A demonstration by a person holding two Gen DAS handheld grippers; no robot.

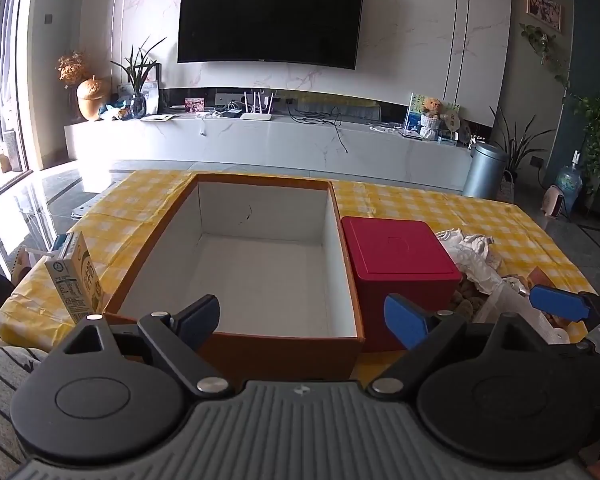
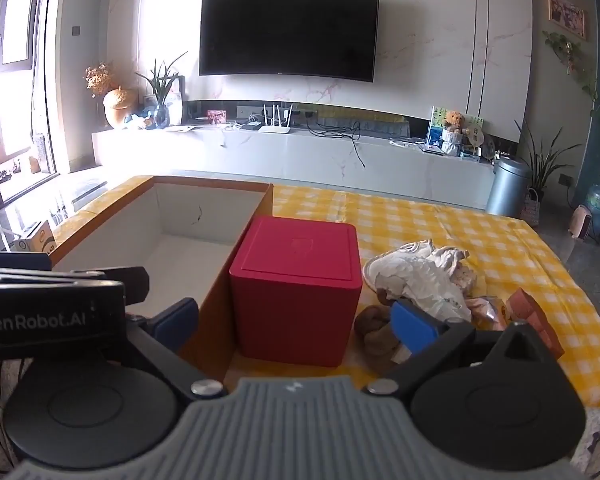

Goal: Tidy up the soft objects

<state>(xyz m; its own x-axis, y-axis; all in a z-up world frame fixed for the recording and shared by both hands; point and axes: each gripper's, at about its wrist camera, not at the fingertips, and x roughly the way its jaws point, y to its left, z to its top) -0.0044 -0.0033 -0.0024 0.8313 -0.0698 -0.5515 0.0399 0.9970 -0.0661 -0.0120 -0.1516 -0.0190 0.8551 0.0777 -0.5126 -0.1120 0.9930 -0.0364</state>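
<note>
An orange cardboard box (image 1: 284, 354) with a bare white inside stands on the yellow checked tablecloth (image 2: 440, 220). Beside it on the right is a red lidded box (image 2: 296, 288). Right of that lies a crumpled white cloth (image 2: 420, 276) with a brown fuzzy soft item (image 2: 376, 326) in front of it. My left gripper (image 1: 304, 318) hovers open over the orange box's near edge with nothing between its fingers. My right gripper (image 2: 296, 324) is open too, in front of the red box, its right fingertip (image 2: 414, 326) close to the brown item.
A drink carton (image 1: 74, 276) stands left of the orange box (image 2: 204, 216). Pinkish-brown packets (image 2: 534, 316) lie at the right by the cloth (image 1: 472, 252). The left gripper's body (image 2: 40, 312) fills the right wrist view's left side. Beyond the table are a TV wall and a low cabinet.
</note>
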